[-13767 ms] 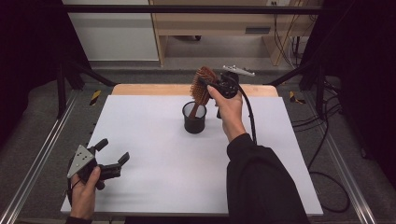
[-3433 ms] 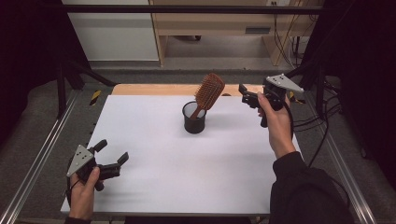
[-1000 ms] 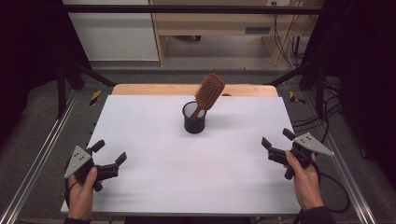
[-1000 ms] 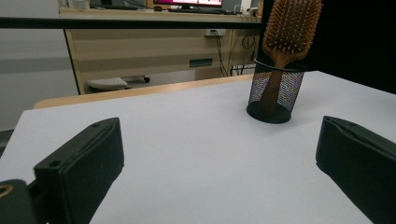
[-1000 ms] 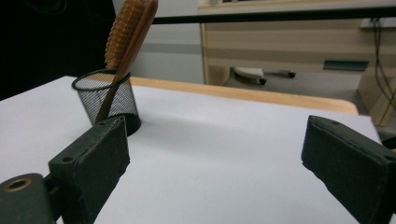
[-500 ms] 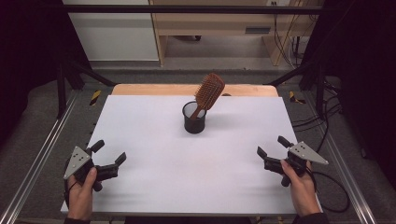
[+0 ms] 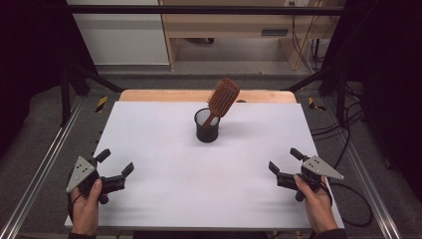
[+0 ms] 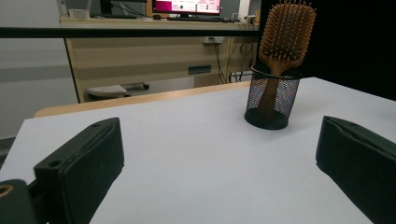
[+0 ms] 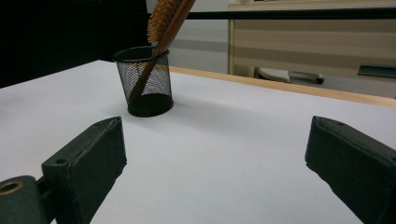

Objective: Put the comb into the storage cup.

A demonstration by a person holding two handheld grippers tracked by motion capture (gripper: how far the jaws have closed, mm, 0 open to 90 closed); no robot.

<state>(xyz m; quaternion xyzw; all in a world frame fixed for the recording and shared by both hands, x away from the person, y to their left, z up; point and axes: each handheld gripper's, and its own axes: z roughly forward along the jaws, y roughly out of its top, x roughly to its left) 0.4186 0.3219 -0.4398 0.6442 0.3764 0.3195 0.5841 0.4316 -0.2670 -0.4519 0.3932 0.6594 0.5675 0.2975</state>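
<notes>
We hold the left gripper (image 7: 115, 167) low over the near left corner of the white table (image 7: 164, 144), jaws spread wide with nothing between them; in the left gripper view both black jaws stand far apart over bare tabletop. Our right gripper (image 7: 286, 162) sits at the near right corner, jaws likewise wide and empty, its grey plate on top. Both point inward and forward toward the table's middle. Both are well apart from the task things.

Out past them, the wooden hairbrush (image 7: 221, 99) stands handle down in the black mesh cup (image 7: 206, 127), which sits upright on the far middle of the table. The brush's long axis runs steeply up, tilted: in the high view the head leans up and to the right, away from us, resting against the cup's rim. In the left gripper view the bristle face (image 8: 286, 30) turns toward that camera; in the right gripper view we see the brush (image 9: 166, 21) edge-on, bristles toward the left.

Beyond the table, a wooden desk (image 7: 239, 22) and cables (image 7: 348, 129) on the floor.
</notes>
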